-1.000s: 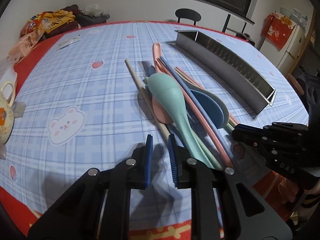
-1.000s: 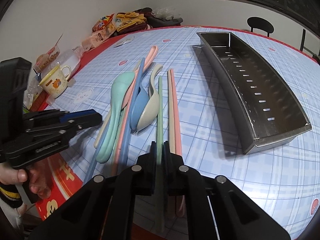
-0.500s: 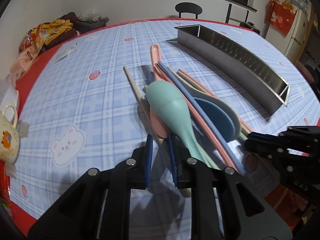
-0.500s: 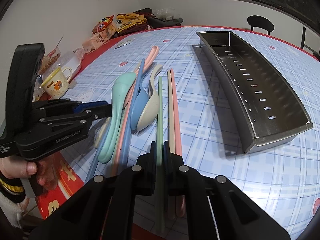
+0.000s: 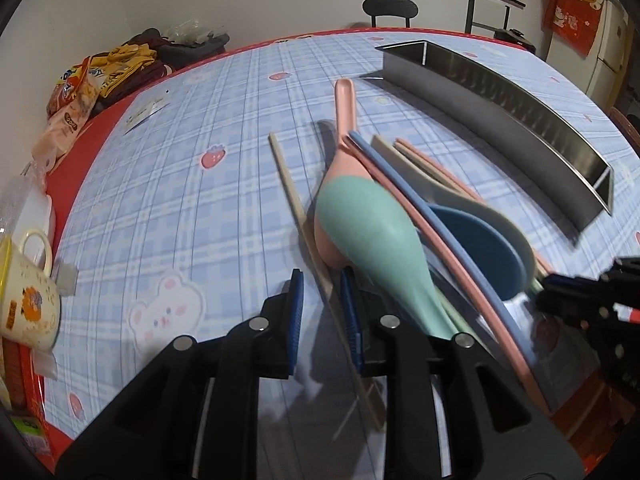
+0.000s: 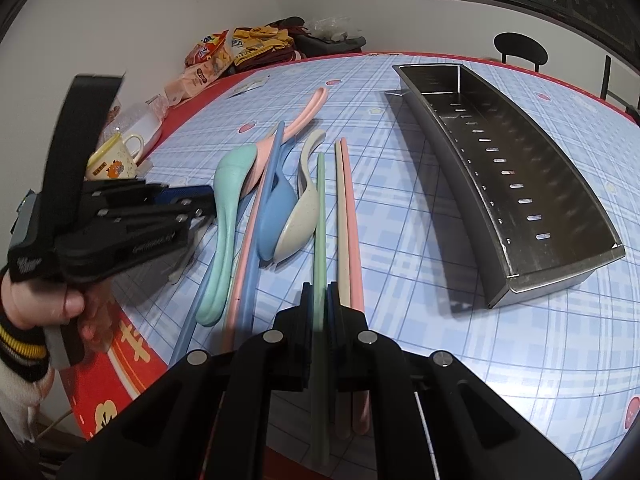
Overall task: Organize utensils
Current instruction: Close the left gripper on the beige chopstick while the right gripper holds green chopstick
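Plastic utensils lie in a pile on the checked tablecloth: a green spoon (image 5: 380,232), a pink spoon (image 5: 345,104), a blue spoon (image 5: 484,252), a beige spoon (image 6: 300,220) and several chopsticks. My left gripper (image 5: 322,292) is open, its jaws either side of a beige chopstick (image 5: 296,204) at the pile's left edge. It also shows in the right wrist view (image 6: 196,208). My right gripper (image 6: 319,300) is shut on a green chopstick (image 6: 320,216), with beige and pink chopsticks (image 6: 348,220) beside it. The steel utensil tray (image 6: 516,184) stands empty to the right.
A yellow mug (image 5: 24,292) and a clear container stand at the table's left edge. Snack bags (image 6: 212,60) and dark clothes lie at the far side. A black chair (image 5: 390,8) stands behind the table. The red table edge (image 6: 120,352) is close to me.
My left gripper has moved forward to the pile and now straddles the beige chopstick. My right gripper stays shut on the green chopstick and has barely moved.
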A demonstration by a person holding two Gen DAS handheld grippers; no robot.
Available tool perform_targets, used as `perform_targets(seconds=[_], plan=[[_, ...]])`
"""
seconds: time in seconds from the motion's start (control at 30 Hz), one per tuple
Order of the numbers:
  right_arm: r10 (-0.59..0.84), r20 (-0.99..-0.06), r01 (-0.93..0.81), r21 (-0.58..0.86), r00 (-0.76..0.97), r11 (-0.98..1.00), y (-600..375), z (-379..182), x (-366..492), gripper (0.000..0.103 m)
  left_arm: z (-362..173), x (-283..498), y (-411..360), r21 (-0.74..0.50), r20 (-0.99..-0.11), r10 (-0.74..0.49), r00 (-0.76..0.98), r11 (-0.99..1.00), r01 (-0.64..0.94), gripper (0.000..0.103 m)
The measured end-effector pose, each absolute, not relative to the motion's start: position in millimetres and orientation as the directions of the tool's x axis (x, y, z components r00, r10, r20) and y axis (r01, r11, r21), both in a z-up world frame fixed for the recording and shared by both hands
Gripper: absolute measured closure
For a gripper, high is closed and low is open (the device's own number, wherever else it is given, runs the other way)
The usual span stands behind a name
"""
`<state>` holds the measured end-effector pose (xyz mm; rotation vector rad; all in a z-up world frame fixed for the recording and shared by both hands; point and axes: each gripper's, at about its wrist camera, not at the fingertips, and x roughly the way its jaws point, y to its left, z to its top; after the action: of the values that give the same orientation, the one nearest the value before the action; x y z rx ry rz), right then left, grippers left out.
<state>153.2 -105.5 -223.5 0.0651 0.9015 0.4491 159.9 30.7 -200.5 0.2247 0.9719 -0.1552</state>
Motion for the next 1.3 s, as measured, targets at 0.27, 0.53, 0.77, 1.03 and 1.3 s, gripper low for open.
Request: perform_targets(seconds=[0.27, 0.53, 0.77, 1.03, 1.3], plan=[[0.385, -0.749, -0.353, 0.215, 0.539, 0.911, -102, -223, 152, 0.095, -202, 162, 27, 0.126, -0.826, -0.035, 0.563, 0.961, 0.245, 0.089], [0.358, -0.757, -0.357, 0.175, 0.547, 0.917, -97, -222, 152, 0.095, -202, 123, 39, 0.116, -0.823, -0.058, 0.565, 0.957, 0.267, 0.091], [0.319, -0.765, -0.365, 0.118, 0.560, 0.924, -88, -222, 151, 0.095, -205, 100, 42, 0.122, -0.800, -0.054, 0.597, 0.960, 0.251, 0.091], [0.306, -0.771, -0.374, 0.096, 0.558, 0.922, -83, -221, 156, 0.095, -204, 114, 31, 0.185, -0.804, -0.018, 0.595, 0.942, 0.279, 0.091], [0.293, -0.766, -0.369, 0.079, 0.573, 0.926, -81, -221, 153, 0.095, -207, 114, 28, 0.213, -0.774, -0.011, 0.633, 0.937, 0.277, 0.092]])
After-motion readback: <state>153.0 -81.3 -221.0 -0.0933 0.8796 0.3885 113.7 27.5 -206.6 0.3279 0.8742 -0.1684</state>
